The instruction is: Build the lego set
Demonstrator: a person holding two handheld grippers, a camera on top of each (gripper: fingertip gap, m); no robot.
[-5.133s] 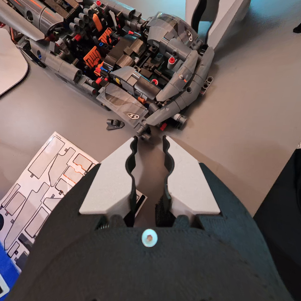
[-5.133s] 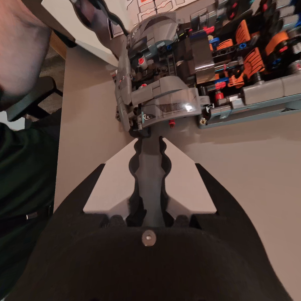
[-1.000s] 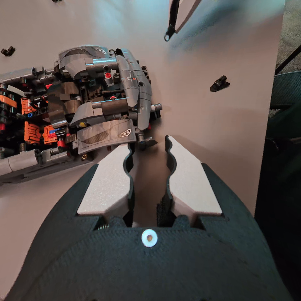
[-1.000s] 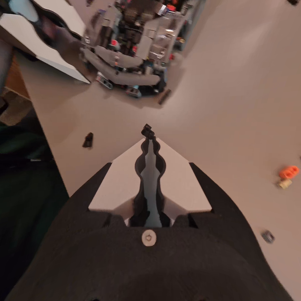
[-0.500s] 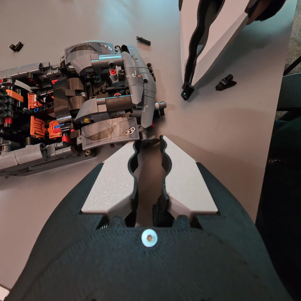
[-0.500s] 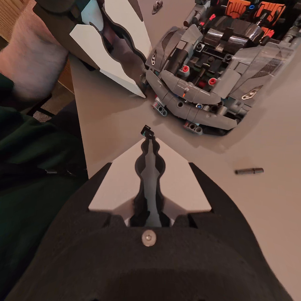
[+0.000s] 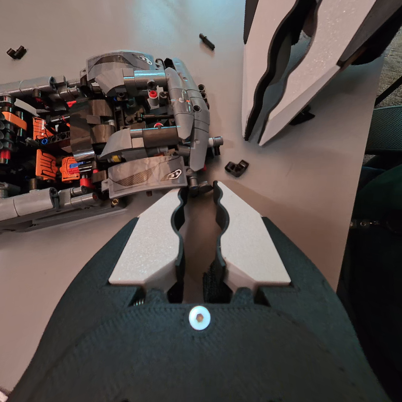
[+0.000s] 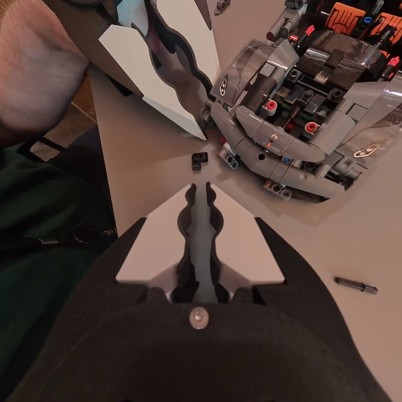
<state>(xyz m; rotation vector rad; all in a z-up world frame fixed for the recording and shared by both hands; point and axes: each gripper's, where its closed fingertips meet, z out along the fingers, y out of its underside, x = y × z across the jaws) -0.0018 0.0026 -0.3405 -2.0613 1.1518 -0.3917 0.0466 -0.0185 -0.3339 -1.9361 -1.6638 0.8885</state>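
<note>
Small black L-shaped lego connector (image 8: 199, 160) lies loose on the beige table (image 8: 282, 250), just ahead of right gripper (image 8: 200, 184), its fingers slightly parted and empty, beside the grey lego car model's (image 8: 282, 134) nose, which left gripper (image 7: 199, 187), fingers apart, nearly touches.

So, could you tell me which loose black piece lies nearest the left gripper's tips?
The L-shaped black connector beside the car's nose; the black pin and the other black connector lie far beyond.

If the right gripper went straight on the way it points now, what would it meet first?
Probably the small black L-shaped connector lying loose on the table just ahead of the open right gripper. Beyond it sits the left gripper at the model car's nose; depth is unclear.
</note>
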